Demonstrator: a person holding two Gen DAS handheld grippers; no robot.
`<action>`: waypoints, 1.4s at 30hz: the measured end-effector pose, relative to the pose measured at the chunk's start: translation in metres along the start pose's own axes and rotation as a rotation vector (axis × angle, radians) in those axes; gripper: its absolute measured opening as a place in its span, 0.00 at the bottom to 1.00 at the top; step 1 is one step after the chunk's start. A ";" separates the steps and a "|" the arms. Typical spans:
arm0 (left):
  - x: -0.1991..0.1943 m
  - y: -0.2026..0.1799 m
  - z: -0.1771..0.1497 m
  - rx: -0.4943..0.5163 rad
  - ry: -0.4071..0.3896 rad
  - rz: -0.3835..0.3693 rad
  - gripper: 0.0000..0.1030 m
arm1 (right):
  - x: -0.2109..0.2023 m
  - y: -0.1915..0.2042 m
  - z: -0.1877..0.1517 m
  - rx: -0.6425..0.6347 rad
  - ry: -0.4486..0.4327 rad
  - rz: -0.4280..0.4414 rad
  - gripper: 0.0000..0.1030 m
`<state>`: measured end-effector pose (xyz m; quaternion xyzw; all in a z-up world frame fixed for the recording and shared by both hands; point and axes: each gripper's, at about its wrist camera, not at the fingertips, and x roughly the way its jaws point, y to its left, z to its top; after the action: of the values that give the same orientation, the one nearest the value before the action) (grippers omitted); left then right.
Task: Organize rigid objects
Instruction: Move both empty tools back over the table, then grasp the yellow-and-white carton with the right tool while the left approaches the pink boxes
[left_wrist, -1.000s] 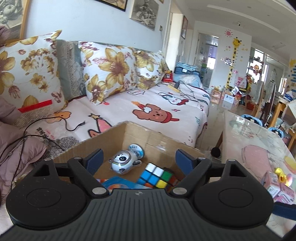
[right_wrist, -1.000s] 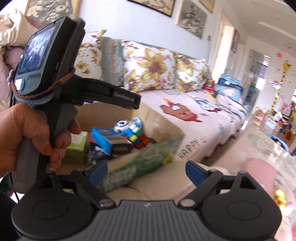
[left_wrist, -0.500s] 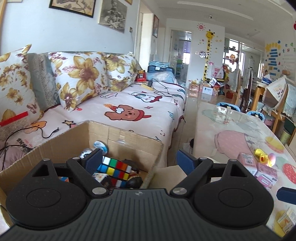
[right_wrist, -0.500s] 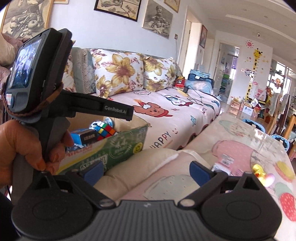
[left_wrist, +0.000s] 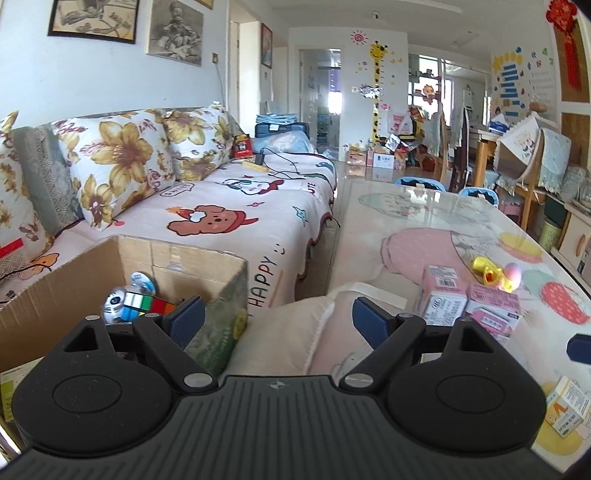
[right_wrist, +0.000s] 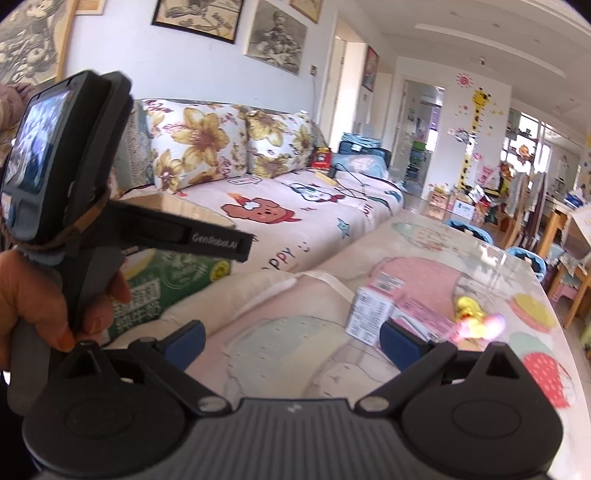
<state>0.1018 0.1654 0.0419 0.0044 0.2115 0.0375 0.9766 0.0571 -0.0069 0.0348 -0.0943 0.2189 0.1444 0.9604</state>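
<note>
A cardboard box (left_wrist: 184, 260) stands at lower left of the left wrist view, holding a Rubik's cube (left_wrist: 147, 304) and a white toy robot (left_wrist: 112, 304). On the table lie pink cartons (left_wrist: 441, 299), a yellow toy (left_wrist: 487, 271) and a yellow-white box (left_wrist: 569, 406). My left gripper (left_wrist: 277, 319) is open and empty, between the box and the table. My right gripper (right_wrist: 291, 339) is open and empty over the table, left of the pink cartons (right_wrist: 373, 310) and yellow toy (right_wrist: 467, 310).
A cream cushion (left_wrist: 295, 336) lies between box and table. The sofa (left_wrist: 229, 210) with floral pillows runs along the left. The left tool, held in a hand (right_wrist: 55, 295), fills the left of the right wrist view. Chairs (left_wrist: 476, 194) stand at the table's far end.
Both grippers have swung right, from over the cardboard box toward the table. The cartons and yellow toy have come closer into view. Both stay open and empty.
</note>
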 end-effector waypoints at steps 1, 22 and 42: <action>0.001 -0.003 -0.001 0.010 0.001 -0.001 1.00 | -0.001 -0.004 -0.002 0.008 0.002 -0.006 0.97; 0.019 -0.022 -0.011 0.138 0.029 -0.091 1.00 | -0.016 -0.084 -0.048 0.127 0.099 -0.161 0.97; 0.019 -0.025 -0.017 0.187 0.056 -0.167 1.00 | -0.006 -0.115 -0.073 0.177 0.187 -0.154 0.87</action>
<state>0.1135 0.1417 0.0183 0.0768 0.2407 -0.0635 0.9655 0.0601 -0.1343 -0.0142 -0.0388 0.3112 0.0410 0.9487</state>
